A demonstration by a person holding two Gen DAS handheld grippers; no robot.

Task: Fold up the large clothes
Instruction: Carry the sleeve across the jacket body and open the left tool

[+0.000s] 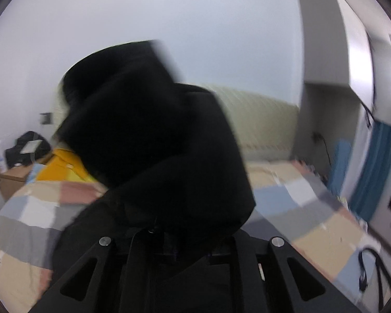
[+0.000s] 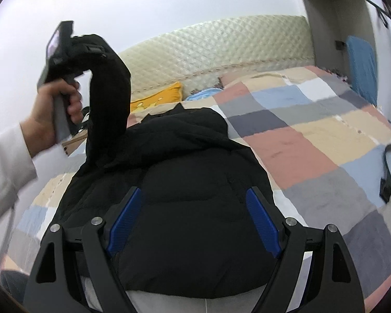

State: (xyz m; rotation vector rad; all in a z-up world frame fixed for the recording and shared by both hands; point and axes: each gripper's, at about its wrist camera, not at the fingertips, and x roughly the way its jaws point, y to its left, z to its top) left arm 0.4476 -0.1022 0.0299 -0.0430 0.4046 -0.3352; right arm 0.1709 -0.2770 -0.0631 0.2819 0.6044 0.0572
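Across the patchwork bed [image 2: 312,140], your black jacket [image 2: 195,195] lay near the front edge while your left claw [image 1: 185,255] gripped its raised sleeve [image 2: 109,86] and your right claw [image 2: 194,221] hovered open; you needed to carry that sleeve flat across the body.

In the right wrist view, the left hand-held gripper [image 2: 91,49] sits raised in the upper left of the frame, its jaws nearly closed and clamped on dark cloth. The person's left hand [image 2: 57,104] wraps its handle, fingers [image 2: 74,101] curled round the grip, a pale sleeve [image 2: 5,167] running off the left edge. The right hand-held gripper [image 2: 194,221] fills the lower centre, pointing forward and somewhat down, its blue pads [image 2: 125,219] spread wide apart with nothing pinched between them.
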